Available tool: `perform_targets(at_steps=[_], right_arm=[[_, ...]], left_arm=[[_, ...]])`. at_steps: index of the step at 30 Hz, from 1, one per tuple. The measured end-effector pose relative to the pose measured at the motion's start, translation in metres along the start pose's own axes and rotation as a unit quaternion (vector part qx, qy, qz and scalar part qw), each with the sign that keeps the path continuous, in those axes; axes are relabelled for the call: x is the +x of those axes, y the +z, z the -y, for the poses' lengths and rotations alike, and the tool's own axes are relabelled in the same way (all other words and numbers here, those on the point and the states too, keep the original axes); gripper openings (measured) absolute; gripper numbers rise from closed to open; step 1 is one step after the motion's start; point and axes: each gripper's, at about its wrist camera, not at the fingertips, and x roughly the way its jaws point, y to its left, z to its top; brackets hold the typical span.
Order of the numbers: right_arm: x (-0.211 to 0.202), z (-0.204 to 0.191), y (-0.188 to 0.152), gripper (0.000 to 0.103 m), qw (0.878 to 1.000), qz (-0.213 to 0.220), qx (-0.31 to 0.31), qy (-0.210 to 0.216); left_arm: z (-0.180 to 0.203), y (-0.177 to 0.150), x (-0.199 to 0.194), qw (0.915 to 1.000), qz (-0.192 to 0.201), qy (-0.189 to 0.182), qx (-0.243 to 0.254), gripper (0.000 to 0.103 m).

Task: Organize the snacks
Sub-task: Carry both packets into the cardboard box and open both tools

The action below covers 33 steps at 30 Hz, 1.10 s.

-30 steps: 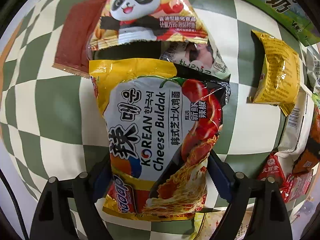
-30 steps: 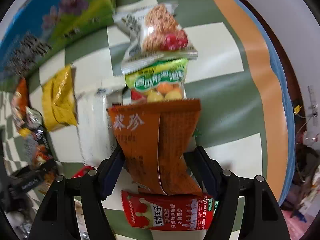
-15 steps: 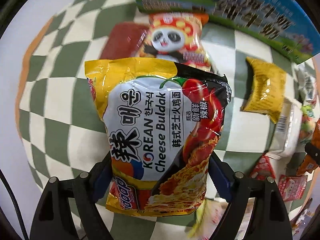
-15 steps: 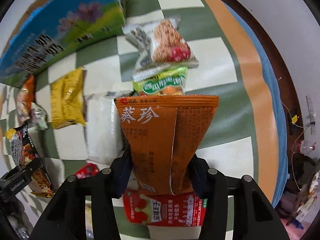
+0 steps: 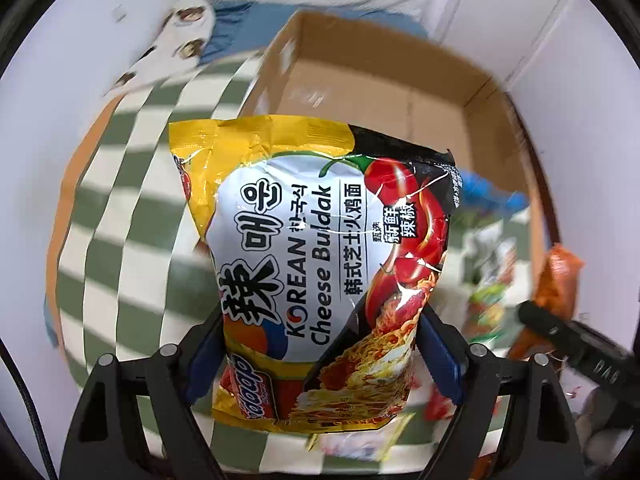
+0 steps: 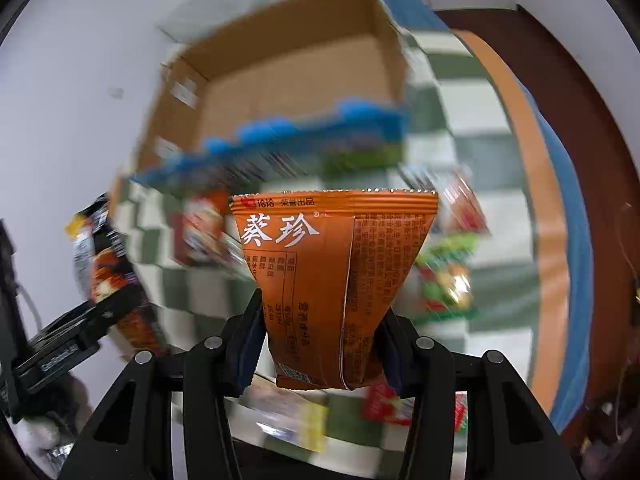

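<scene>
Your left hand-held gripper (image 5: 320,354) clamps a glossy, crinkled noodle packet (image 5: 320,264) at frame centre. Your right hand-held gripper (image 6: 320,350) pinches a matte orange seed pouch (image 6: 334,276). Behind, an open cardboard box (image 6: 280,80) blurs; snacks on the checkered table (image 5: 132,208) smear.

A yellow, white and black noodle packet (image 5: 320,272), an orange snack pouch (image 6: 336,280), a brown cardboard box (image 5: 400,92) and a green-and-white checked cloth (image 5: 132,208) are shown.

Smeared beyond reading: loose snack packets (image 6: 448,276) at three o'clock, box print (image 6: 280,168) at twelve. Noodle bag (image 5: 320,264) covering box floor (image 5: 400,92); orange packet (image 5: 556,292) half hidden at three.
</scene>
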Motion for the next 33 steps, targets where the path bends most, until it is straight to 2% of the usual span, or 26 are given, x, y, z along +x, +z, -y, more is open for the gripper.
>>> perform_targets(at_steps=[3, 6, 10, 13, 15, 20, 24, 26, 27, 28, 33], right_arm=[[-0.016, -0.014, 0.036, 0.053, 1.000, 0.006, -0.016, 0.024], [-0.014, -0.029, 0.086, 0.053, 0.999, 0.015, -0.028, 0.025], [0.018, -0.035, 0.157, 0.053, 1.000, 0.014, -0.025, 0.012], [0.060, -0.034, 0.206, 0.053, 1.000, 0.004, -0.022, -0.001], [0.085, -0.030, 0.228, 0.053, 1.000, -0.009, -0.016, -0.006], [0.140, -0.019, 0.264, 0.053, 0.999, -0.039, -0.010, -0.022], [0.170, -0.013, 0.279, 0.056, 0.998, -0.059, -0.009, -0.025], [0.181, -0.010, 0.284, 0.077, 0.997, -0.062, -0.011, -0.033], [0.183, -0.010, 0.285, 0.092, 0.997, -0.062, -0.016, -0.039], [0.185, -0.011, 0.285, 0.094, 0.997, -0.061, -0.022, -0.044], [0.186, -0.016, 0.289, 0.094, 0.996, -0.056, -0.029, -0.058]], left_arm=[[0.011, 0.059, 0.004, 0.9998, 0.000, -0.017, 0.012, 0.085], [0.014, 0.119, 0.024, 0.9991, -0.017, -0.027, 0.026, 0.085], [0.023, 0.194, 0.067, 0.9978, -0.047, -0.026, 0.041, 0.085], [0.026, 0.232, 0.110, 0.9963, -0.071, -0.019, 0.045, 0.085], [0.027, 0.254, 0.140, 0.9938, -0.099, -0.021, 0.045, 0.085], [0.029, 0.275, 0.182, 0.9895, -0.137, -0.021, 0.042, 0.085], [0.033, 0.280, 0.197, 0.9879, -0.147, -0.019, 0.046, 0.086], [0.033, 0.282, 0.199, 0.9879, -0.147, -0.023, 0.044, 0.086], [0.034, 0.282, 0.198, 0.9883, -0.143, -0.021, 0.048, 0.089], [0.034, 0.282, 0.199, 0.9887, -0.140, -0.013, 0.051, 0.092], [0.039, 0.277, 0.187, 0.9899, -0.126, -0.010, 0.064, 0.092]])
